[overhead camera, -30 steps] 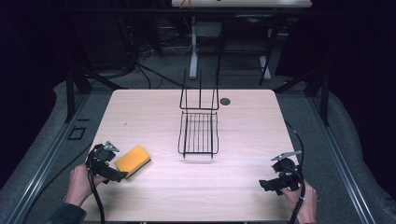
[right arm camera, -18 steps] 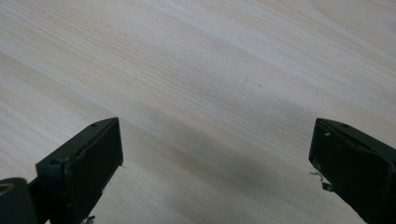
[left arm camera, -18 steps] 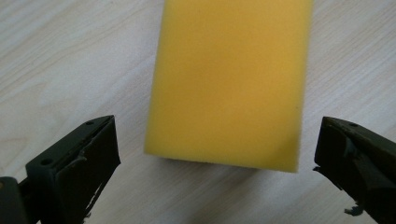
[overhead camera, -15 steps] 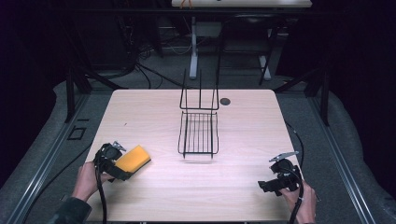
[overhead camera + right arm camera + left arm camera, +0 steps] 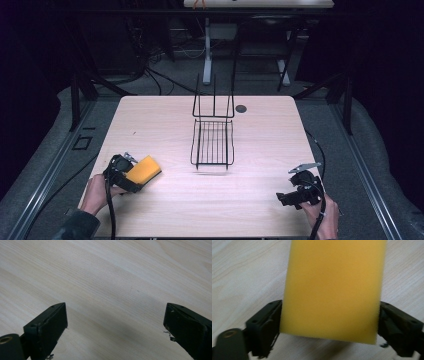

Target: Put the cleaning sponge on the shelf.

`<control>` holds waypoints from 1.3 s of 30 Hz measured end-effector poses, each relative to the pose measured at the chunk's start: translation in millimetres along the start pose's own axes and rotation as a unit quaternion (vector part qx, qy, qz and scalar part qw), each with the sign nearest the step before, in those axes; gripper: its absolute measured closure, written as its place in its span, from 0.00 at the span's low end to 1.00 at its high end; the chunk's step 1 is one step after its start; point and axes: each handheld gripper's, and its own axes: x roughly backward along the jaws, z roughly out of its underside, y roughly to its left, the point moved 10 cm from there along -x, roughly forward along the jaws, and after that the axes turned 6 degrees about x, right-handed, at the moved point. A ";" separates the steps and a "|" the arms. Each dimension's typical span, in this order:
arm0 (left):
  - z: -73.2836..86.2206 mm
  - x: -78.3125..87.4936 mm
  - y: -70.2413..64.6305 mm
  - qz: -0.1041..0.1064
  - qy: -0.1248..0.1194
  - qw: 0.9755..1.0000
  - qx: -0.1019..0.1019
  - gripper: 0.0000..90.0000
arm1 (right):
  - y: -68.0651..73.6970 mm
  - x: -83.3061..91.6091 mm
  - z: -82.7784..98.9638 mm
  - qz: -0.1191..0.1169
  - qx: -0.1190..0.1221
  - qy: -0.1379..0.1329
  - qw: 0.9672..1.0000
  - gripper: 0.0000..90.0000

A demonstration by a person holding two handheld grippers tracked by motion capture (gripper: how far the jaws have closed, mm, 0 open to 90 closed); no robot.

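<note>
Pale wood-grain rectangular bench [image 5: 165, 120]: seen from the high view against a dark room with a grey floor.

Black wire rack [image 5: 213, 142], with a flat gridded base and an upright wire back: placed near the middle of the bench. The upright back is at the far end of the rack, and the base runs toward the person. This rack is taken as the landmark below.

Small dark round disc [image 5: 241, 108]: set in the bench top just right of the rack's upright back, apart from it.

Yellow rectangular foam sponge [image 5: 142, 170]: found to the left of the rack's near end, apart from it, low over the bench. In the left gripper view the sponge [image 5: 334, 290] is framed by one black jaw on each long side, both jaws pressed against its edges.

Left tongs [image 5: 131, 175]: held in the person's left hand [image 5: 95, 192], left of the rack, clenched upon the yellow sponge.

Right tongs [image 5: 284, 198]: held in the person's right hand [image 5: 322, 220], well to the right of the rack's near end. The jaws are spread wide in the right gripper view, with bare bench [image 5: 112, 285] between them.
</note>
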 end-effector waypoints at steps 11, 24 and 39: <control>-0.9 2.5 0.0 -0.010 -0.007 1.000 0.002 0.24 | -1.0 1.6 -0.3 0.003 0.004 -0.001 1.000 0.06; -1.9 11.6 1.3 -0.018 -0.019 1.000 0.007 0.24 | -1.1 2.4 -0.5 0.005 0.008 -0.001 1.000 0.07; -7.8 22.2 -8.0 -0.022 -0.034 0.999 -0.005 0.24 | -1.1 2.1 -0.5 0.007 0.009 -0.001 1.000 0.08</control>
